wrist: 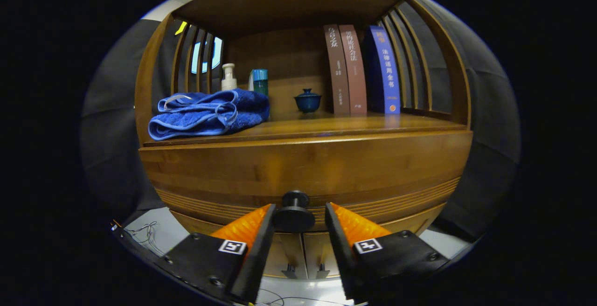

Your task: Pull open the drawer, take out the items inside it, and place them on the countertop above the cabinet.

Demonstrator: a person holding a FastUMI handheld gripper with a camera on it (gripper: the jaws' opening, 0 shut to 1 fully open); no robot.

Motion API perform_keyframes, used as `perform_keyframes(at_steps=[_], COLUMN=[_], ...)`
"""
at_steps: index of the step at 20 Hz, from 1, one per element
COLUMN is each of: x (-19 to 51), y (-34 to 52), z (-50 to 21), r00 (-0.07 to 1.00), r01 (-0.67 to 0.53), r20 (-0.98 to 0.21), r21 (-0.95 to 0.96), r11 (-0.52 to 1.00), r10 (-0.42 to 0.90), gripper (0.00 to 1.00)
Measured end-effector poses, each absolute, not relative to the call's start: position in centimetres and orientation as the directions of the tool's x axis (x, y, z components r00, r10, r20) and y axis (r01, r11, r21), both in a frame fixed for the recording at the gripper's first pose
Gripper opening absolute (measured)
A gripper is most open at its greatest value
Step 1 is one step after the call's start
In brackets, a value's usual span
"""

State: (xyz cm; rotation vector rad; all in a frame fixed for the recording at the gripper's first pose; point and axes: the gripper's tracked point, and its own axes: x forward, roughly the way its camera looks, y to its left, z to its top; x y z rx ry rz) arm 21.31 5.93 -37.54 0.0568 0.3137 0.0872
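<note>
Drawer (303, 170): wide wooden front with grooved lower edge, sitting closed and flush under the countertop (354, 126). Knob (294, 212): dark, round, projecting from the front's lower middle, sitting between the gripper (295, 219) fingers, which are standing spread on either side, not quite touching it.

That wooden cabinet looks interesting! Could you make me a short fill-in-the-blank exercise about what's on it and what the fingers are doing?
1. The folded towel on the countertop is ____ in colour.
2. The black drawer knob sits ____ the two fingers.
3. Beside the small lidded cup stand ____ upright books.
4. The drawer is still ____.

Missing words: blue; between; three; closed
</note>
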Motion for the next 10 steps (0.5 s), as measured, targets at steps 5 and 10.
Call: perform_keyframes(at_steps=[5,10], x=[21.5,20.3], y=[5.7,5.6], z=[-37.5,-37.4], r00=[0.955,0.952], r01=[-0.055,-0.040], r20=[-0.290,-0.304], r21=[0.023,0.033], r11=[0.998,0.999], r10=[0.059,0.048], gripper=[0.37,0.28])
